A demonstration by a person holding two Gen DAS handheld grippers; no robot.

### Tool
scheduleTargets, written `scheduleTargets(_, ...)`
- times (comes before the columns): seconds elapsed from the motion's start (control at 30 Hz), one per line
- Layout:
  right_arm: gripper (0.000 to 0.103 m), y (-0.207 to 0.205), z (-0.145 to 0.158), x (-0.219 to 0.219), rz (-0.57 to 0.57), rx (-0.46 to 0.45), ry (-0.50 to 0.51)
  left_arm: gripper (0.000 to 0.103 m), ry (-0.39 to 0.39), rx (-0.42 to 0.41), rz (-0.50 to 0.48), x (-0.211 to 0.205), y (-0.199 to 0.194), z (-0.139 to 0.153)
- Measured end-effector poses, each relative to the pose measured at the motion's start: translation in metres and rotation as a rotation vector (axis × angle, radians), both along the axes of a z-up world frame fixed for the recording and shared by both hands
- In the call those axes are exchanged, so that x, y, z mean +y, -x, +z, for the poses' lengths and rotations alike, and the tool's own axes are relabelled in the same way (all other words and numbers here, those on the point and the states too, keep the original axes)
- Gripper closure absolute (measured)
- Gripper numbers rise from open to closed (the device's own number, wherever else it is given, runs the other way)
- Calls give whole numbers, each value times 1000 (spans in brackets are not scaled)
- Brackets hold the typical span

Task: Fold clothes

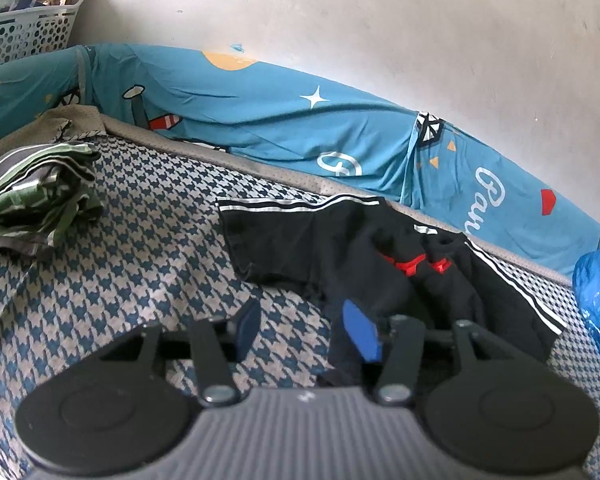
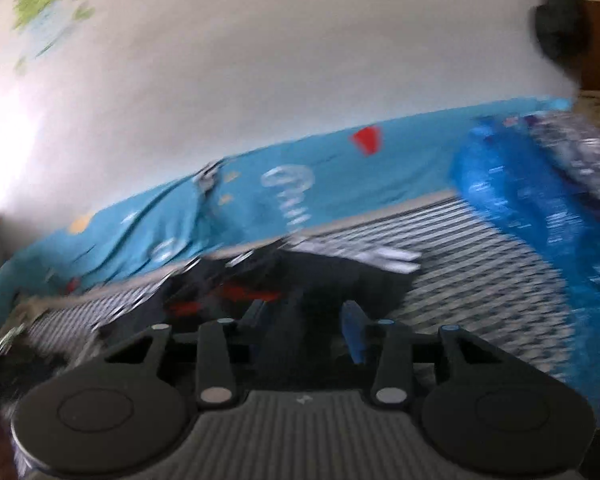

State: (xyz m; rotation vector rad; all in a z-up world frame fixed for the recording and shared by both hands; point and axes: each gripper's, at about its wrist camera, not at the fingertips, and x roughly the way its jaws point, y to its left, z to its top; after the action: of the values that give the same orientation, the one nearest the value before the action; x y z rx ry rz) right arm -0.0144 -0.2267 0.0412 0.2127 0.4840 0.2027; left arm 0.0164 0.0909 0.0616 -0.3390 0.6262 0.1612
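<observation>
The right wrist view is smeared by motion blur, so outlines there are hard to make out; a dark shape at its upper right corner cannot be identified. In both views the lower part is taken up by the tool's own body, and whatever lies beneath it is hidden.

The left wrist view is sharp. A black garment [image 1: 340,248] with white stripes and red marks is seen spread, rumpled, on the houndstooth bed cover [image 1: 140,240], its near edge cut off behind the left tool [image 1: 306,330]. A folded green striped pile [image 1: 40,200] is shown at the far left of the bed, well apart from the garment, and a white perforated basket [image 1: 28,28] stands beyond it (neither appears in the other view). A blue plastic bag [image 1: 598,300] is cut by the right edge here, while the right wrist view shows far more of it. A blue printed sheet [image 1: 260,120] runs along the wall.

The left tool's jaws are parted, nothing gripped: one pad is over bare bed cover, the other over the garment's near edge. The right tool [image 2: 306,328] is likewise parted, with the black garment directly ahead and under its fingers; whether cloth touches the pads cannot be told.
</observation>
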Motion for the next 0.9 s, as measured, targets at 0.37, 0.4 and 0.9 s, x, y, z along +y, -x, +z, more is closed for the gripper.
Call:
scheduleTargets(0.37, 61, 8, -33, 77, 239, 91, 42, 45, 8, 56, -7, 5, -3, -6)
scheduleTargets(0.4, 61, 8, -35, 81, 247, 99, 44, 42, 5, 63, -5, 5, -3, -7)
scheduleTargets(0.9, 53, -7, -81, 163, 482, 162, 187, 14, -6, 90, 27, 12, -4, -5)
